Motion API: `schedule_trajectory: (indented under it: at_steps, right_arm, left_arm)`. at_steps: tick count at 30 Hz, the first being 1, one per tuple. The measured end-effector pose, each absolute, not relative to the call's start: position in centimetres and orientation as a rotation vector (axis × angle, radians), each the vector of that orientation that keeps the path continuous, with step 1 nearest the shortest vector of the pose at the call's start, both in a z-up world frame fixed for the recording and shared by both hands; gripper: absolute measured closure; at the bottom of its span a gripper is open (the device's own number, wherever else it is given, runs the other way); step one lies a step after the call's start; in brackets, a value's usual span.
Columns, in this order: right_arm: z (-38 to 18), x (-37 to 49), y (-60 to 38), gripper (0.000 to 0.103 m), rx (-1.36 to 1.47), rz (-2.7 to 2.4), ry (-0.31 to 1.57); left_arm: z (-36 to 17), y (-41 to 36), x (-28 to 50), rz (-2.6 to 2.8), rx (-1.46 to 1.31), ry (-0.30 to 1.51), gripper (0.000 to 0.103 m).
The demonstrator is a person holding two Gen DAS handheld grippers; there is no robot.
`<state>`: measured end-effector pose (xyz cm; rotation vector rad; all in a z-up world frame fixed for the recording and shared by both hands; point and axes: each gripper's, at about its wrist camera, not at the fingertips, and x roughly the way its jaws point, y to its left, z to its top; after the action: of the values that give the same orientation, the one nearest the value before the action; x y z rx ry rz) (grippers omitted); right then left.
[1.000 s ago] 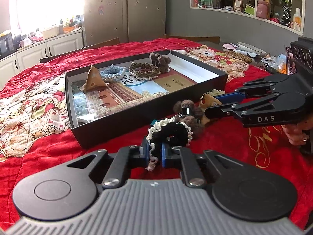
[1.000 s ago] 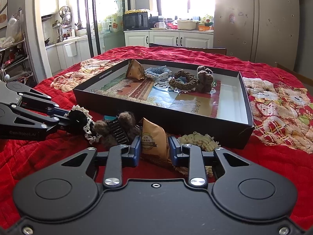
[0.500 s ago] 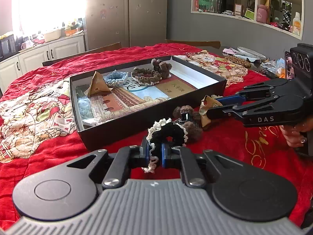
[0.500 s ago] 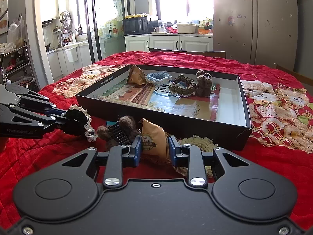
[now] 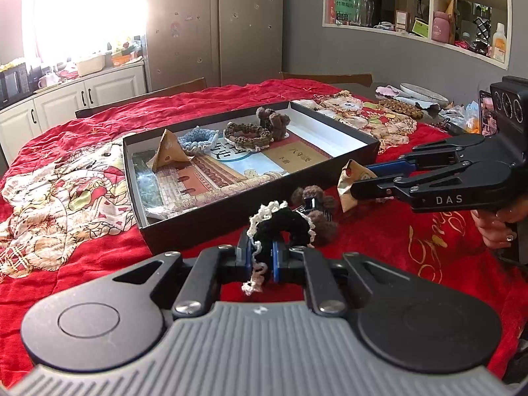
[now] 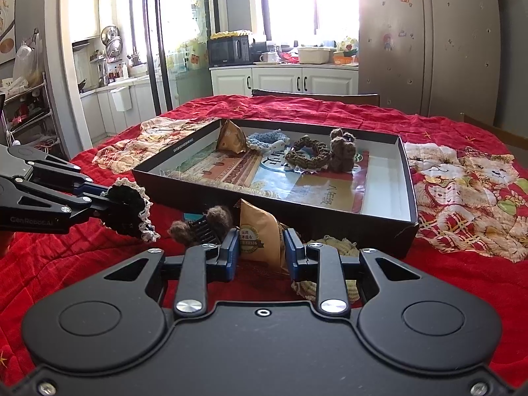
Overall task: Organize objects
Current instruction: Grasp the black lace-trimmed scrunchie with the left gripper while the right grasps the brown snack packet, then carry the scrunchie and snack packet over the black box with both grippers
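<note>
Left gripper (image 5: 259, 255) jaws clamp black lace scrunchie (image 5: 283, 222); right gripper (image 6: 260, 253) jaws pinch tan packet (image 6: 259, 236). Both should clear the black box (image 6: 330, 214) near wall before releasing inside.

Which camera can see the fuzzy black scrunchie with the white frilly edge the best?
The right wrist view: the black scrunchie shows side-on and whole, hanging from the left gripper. The left wrist view shows it close, partly hidden between the jaws.

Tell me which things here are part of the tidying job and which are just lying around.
Part of the job:
- black scrunchie, clamped in the left gripper
- tan packet, clamped in the right gripper
- brown pom-pom hair clip and cream knit piece on the cloth
- black box

Just lying around:
- microwave
- fridge
- wall shelves
</note>
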<state>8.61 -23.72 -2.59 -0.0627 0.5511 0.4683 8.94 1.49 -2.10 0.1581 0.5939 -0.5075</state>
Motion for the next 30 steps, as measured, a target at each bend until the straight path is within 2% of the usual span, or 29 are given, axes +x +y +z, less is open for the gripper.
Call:
schedule_trajectory:
  at_steps: [30]
  right_arm:
    - [2.1, 8.2, -23.7, 0.076, -0.065, 0.474, 0.441]
  left_arm:
    - [2.0, 1.7, 10.4, -0.483, 0.121, 0.501, 0.089]
